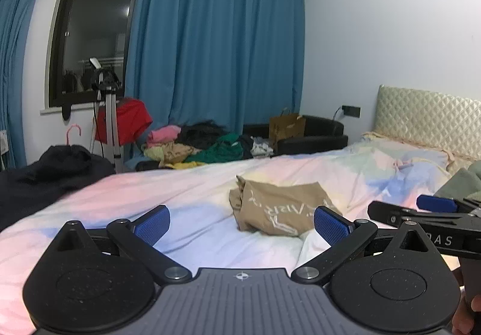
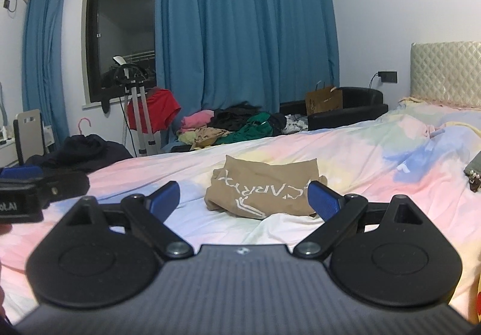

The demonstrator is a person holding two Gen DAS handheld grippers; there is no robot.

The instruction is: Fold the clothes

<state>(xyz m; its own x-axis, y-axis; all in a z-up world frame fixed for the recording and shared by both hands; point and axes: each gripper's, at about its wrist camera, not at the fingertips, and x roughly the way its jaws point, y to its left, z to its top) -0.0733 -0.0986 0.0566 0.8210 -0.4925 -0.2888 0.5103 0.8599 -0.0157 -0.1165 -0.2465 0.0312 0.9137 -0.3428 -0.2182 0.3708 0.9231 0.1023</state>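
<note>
A tan garment with white lettering (image 1: 279,208) (image 2: 264,193) lies folded into a compact bundle on the pastel bedspread (image 1: 192,193) (image 2: 360,148). My left gripper (image 1: 242,222) is open, held low over the bed just short of the bundle, nothing between its blue pads. My right gripper (image 2: 245,199) is open too, facing the same bundle from slightly to the right. Each gripper shows in the other's view, the right one at the right edge (image 1: 421,214), the left one at the left edge (image 2: 30,190).
A dark garment (image 1: 45,175) (image 2: 87,148) lies on the bed's far left. A heap of mixed clothes (image 1: 204,148) (image 2: 234,124) sits beyond the bed by the blue curtains, beside a tripod (image 1: 108,112) and black sofa (image 2: 345,109). Grey-green cloth (image 1: 463,184) lies at right.
</note>
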